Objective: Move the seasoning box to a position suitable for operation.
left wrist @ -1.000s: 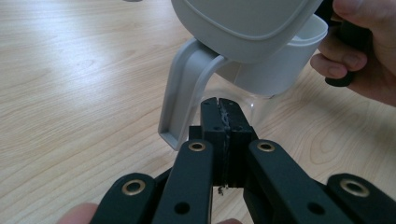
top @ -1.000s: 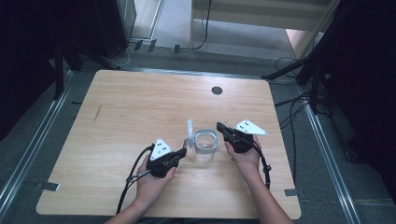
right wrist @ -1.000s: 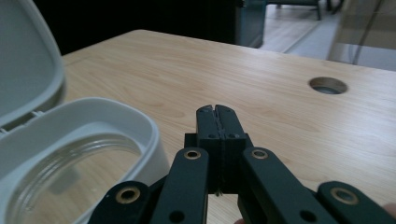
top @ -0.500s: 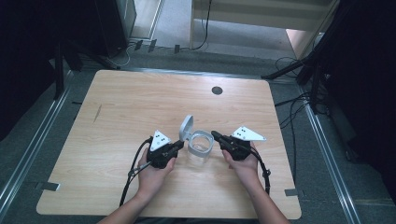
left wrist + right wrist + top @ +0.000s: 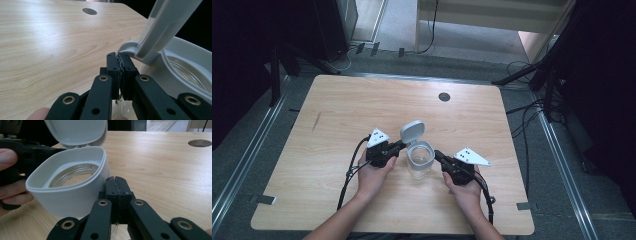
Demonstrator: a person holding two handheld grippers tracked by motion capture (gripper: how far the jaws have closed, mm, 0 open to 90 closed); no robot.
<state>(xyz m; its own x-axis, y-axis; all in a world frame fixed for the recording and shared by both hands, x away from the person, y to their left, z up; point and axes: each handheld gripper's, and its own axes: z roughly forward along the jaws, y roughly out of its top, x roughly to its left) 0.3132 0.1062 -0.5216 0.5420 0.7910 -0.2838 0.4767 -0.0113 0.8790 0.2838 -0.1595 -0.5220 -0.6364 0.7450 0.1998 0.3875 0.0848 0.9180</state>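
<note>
A clear jar with a white flip-top cap [image 5: 420, 159] stands near the table's front middle. Its lid [image 5: 412, 132] is swung up and back on the hinge. My left gripper [image 5: 400, 145] is shut, its tips against the hinge tab at the foot of the lid [image 5: 170, 20], beside the white collar [image 5: 185, 57]. My right gripper [image 5: 437, 155] is shut too, its tips [image 5: 116, 180] touching the side of the collar [image 5: 72, 192]. The open lid [image 5: 75, 130] and the left gripper [image 5: 27, 152] show beyond it. I see nothing held between either pair of jaws.
The wooden table [image 5: 337, 110] has a round cable hole [image 5: 444, 96] at the back. A metal rail [image 5: 242, 160] runs along the floor at the left, and cables [image 5: 527, 115] lie on the floor at the right.
The right gripper has drawn back toward the front edge. The left gripper has edged forward to the hinge. The jar has shifted slightly left, with its lid tipped further open.
</note>
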